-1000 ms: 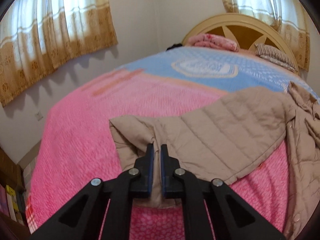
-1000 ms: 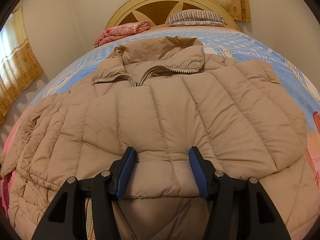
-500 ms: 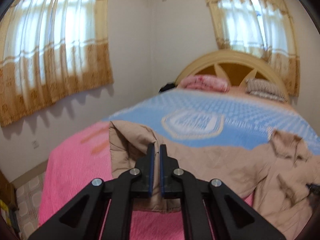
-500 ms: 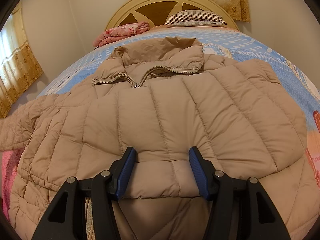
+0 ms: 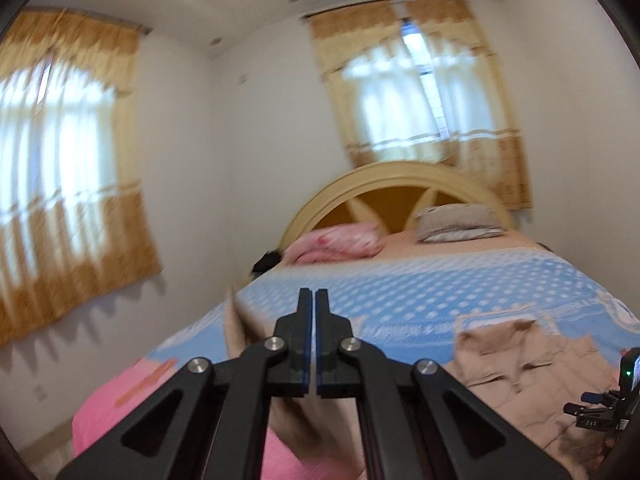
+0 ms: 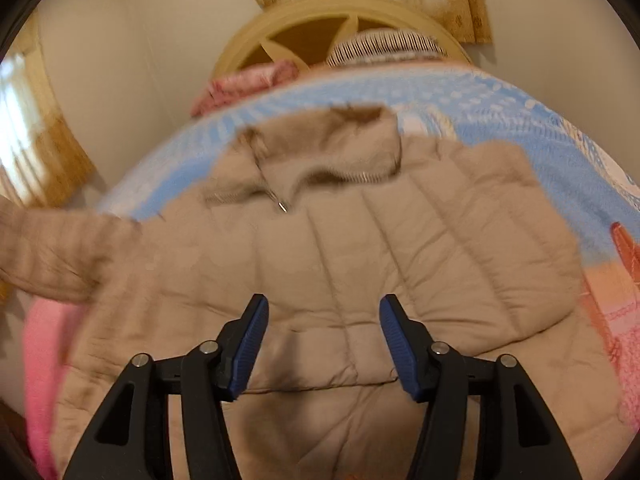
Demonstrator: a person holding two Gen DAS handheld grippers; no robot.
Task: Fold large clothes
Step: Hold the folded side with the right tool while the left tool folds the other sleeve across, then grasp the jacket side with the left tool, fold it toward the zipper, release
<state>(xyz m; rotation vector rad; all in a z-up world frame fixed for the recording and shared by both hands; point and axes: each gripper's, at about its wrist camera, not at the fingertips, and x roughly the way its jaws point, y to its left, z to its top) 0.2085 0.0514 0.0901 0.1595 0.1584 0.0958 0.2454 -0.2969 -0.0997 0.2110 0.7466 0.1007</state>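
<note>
A beige quilted jacket (image 6: pixel 360 264) lies face up on the bed, collar and zipper toward the headboard. My left gripper (image 5: pixel 312 300) is shut on the jacket's sleeve (image 5: pixel 316 420), which hangs lifted below and behind the fingers. In the right wrist view that sleeve (image 6: pixel 60 256) is raised at the left. My right gripper (image 6: pixel 322 312) is open, its blue pads just above the jacket's lower body. The jacket's collar part shows at the lower right of the left wrist view (image 5: pixel 520 360), with the right gripper at that view's edge (image 5: pixel 600 404).
The bed has a pink and blue blanket (image 5: pixel 400 292) and a curved wooden headboard (image 5: pixel 400 184). A pink folded cloth (image 5: pixel 336 244) and a striped pillow (image 5: pixel 456 220) lie by the headboard. Curtained windows are on the left and back walls.
My left gripper has lifted the sleeve high and swung it toward the jacket's body. My right gripper has risen slightly and stays open over the jacket.
</note>
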